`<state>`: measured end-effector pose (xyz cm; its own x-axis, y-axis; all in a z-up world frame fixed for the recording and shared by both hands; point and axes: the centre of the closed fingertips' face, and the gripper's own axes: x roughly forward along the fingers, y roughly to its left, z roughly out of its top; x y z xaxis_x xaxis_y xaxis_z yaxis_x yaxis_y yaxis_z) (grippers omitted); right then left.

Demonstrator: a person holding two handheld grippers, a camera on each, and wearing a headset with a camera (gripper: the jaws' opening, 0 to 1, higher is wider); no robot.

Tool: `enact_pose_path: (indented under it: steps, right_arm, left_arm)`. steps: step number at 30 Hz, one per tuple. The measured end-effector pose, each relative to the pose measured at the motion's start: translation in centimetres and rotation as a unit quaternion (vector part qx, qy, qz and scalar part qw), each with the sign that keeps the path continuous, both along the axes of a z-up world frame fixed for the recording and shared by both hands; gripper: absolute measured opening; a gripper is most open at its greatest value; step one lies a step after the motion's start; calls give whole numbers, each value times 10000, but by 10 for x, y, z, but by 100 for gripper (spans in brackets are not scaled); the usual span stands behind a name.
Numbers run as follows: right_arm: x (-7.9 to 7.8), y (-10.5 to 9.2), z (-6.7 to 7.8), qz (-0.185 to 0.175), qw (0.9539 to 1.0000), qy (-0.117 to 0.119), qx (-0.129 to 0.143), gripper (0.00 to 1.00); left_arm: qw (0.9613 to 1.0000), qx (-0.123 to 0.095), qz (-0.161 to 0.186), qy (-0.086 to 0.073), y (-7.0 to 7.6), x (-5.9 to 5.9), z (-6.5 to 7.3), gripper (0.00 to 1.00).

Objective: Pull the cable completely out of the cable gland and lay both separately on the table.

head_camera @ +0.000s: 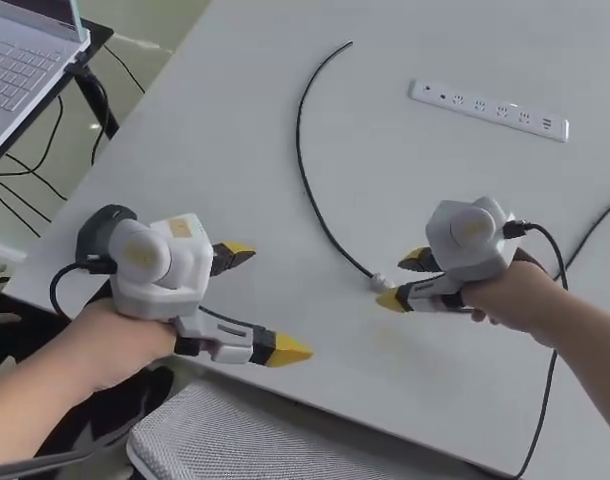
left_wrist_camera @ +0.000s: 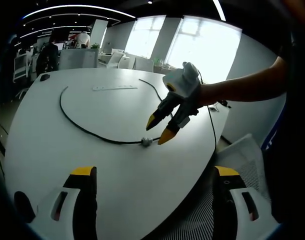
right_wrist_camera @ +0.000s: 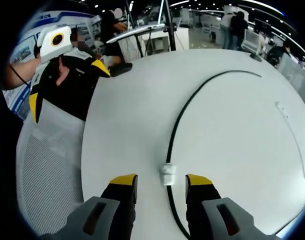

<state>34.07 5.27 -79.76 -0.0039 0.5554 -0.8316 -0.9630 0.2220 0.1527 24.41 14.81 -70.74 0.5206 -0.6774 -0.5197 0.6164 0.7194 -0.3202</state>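
A long black cable [head_camera: 307,180] curves across the white table [head_camera: 235,130] and ends in a small white cable gland [head_camera: 380,283]. My right gripper [head_camera: 401,281] is open, its yellow tips on either side of the gland [right_wrist_camera: 167,175], apart from it. In the right gripper view the cable [right_wrist_camera: 181,117] passes through the gland and runs on between that gripper's [right_wrist_camera: 161,181] jaws. My left gripper [head_camera: 263,300] hangs open over the near table edge with nothing in it. In the left gripper view, beyond that gripper [left_wrist_camera: 153,172], lie the gland [left_wrist_camera: 146,142] and cable [left_wrist_camera: 82,127].
A white power strip [head_camera: 488,110] lies at the far right of the table. A laptop [head_camera: 20,55] sits on a side stand at top left. A grey mesh chair [head_camera: 245,440] stands right below the near table edge. A thin black lead [head_camera: 560,340] trails from the right gripper.
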Motion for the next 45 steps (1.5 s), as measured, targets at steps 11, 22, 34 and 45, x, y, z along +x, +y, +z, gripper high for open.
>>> enact_pose_path:
  steps: [11,22,34,45]
  right_arm:
    - [3,-2,-15,32,9998,103,-189,26]
    - [4,-1,-21,103,9996,153,-232,20]
    - [3,-2,-27,152,9992,197,-322,10]
    - [1,-4,-22,34,9992,235,-323,8]
  left_arm:
    - [10000,66,-4,25,3,0,-2,95]
    - [9998,177,-3,18,6,4,-5,94]
    - [9992,394,-121,2,10,5,-10,94]
    - [9967,707,-376,-88,12,7,-17,92]
